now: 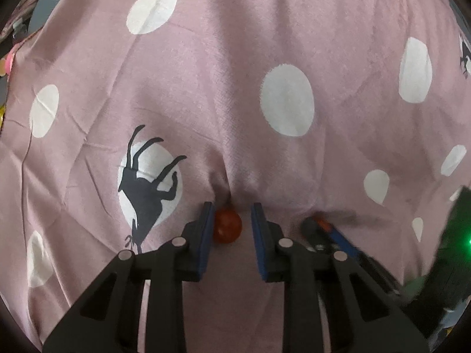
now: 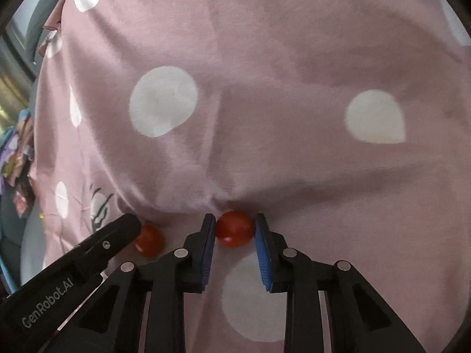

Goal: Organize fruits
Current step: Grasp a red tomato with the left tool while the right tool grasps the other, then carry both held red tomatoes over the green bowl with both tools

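Where both grippers point down, a pink cloth (image 1: 235,58) printed with white dots covers the whole work surface and dents slightly under the fruit. The right gripper (image 2: 234,217) is clamped on the larger cherry tomato (image 2: 235,229); both blue pads (image 2: 263,253) touch its sides. This fruit is round, glossy and red. The left gripper (image 1: 231,209) stands just beside it, jaws narrow. The smaller cherry tomato (image 1: 227,226) lies on the cloth between those jaws, touching one pad, with a strip of cloth showing before the other. It is red-orange and smooth.
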`<state>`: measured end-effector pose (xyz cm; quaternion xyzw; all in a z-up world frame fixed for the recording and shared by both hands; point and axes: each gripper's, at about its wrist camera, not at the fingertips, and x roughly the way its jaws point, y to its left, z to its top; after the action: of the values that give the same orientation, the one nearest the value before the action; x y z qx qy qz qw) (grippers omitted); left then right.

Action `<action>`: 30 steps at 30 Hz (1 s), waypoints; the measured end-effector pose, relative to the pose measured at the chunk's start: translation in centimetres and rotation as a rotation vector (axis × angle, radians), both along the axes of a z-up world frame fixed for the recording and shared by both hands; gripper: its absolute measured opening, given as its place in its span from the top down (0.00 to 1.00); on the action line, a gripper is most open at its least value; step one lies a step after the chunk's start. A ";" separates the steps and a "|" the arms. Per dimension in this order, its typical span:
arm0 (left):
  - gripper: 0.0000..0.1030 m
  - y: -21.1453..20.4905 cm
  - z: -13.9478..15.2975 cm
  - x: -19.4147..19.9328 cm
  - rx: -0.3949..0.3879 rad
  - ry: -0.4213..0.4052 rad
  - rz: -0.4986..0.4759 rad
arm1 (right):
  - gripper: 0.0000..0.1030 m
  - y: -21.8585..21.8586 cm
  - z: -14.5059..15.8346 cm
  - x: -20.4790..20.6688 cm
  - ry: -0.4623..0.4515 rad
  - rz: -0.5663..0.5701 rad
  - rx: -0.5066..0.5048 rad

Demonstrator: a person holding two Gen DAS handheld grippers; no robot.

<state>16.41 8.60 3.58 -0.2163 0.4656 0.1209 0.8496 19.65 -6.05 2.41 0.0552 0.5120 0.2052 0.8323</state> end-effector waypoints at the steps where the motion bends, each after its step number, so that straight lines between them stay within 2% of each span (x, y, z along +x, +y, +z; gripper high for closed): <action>1: 0.77 -0.1 -0.3 0.2 0.007 0.009 0.002 | 0.72 -0.3 0.3 0.0 -0.003 -0.007 0.009; 4: 0.78 -0.6 -1.5 1.0 0.010 0.040 0.002 | 0.72 -1.7 1.0 0.1 0.007 -0.016 0.072; 11: 0.77 -2.2 -2.1 1.9 0.106 0.036 0.004 | 0.72 -4.3 2.3 0.9 -0.020 -0.050 0.122; 13: 0.77 -3.6 -2.9 2.8 0.093 0.035 0.006 | 0.72 -4.3 2.5 1.3 -0.022 -0.057 0.128; 14: 0.73 -4.1 -3.6 3.4 0.061 0.061 0.005 | 0.72 -4.2 2.6 1.3 -0.025 -0.058 0.129; 15: 0.74 -3.9 -4.4 3.8 0.012 0.087 0.004 | 0.72 -4.3 2.6 1.2 -0.026 -0.057 0.132; 16: 0.73 -4.0 -4.7 3.9 0.006 0.081 0.008 | 0.72 -4.0 2.5 1.0 -0.027 -0.057 0.136; 17: 0.74 -4.4 -4.5 4.0 0.038 0.056 0.009 | 0.72 -4.1 2.6 1.0 -0.028 -0.060 0.141; 20: 0.74 -5.1 -4.7 4.4 0.065 0.057 0.006 | 0.72 -4.5 3.1 0.9 -0.042 -0.061 0.146; 23: 0.75 -5.4 -4.6 4.6 0.047 0.054 0.004 | 0.72 -4.8 3.5 0.8 -0.053 -0.071 0.143; 25: 0.75 -5.4 -3.6 3.8 0.035 0.043 0.001 | 0.72 -5.6 4.0 0.7 -0.058 -0.082 0.145; 30: 0.75 -7.0 1.7 0.2 0.091 -0.068 -0.073 | 0.72 -9.1 6.5 -0.6 -0.100 -0.141 0.134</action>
<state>16.64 1.63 5.27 -0.1643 0.4382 0.1036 0.8776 19.03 -15.14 8.95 0.1363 0.4497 0.1825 0.8636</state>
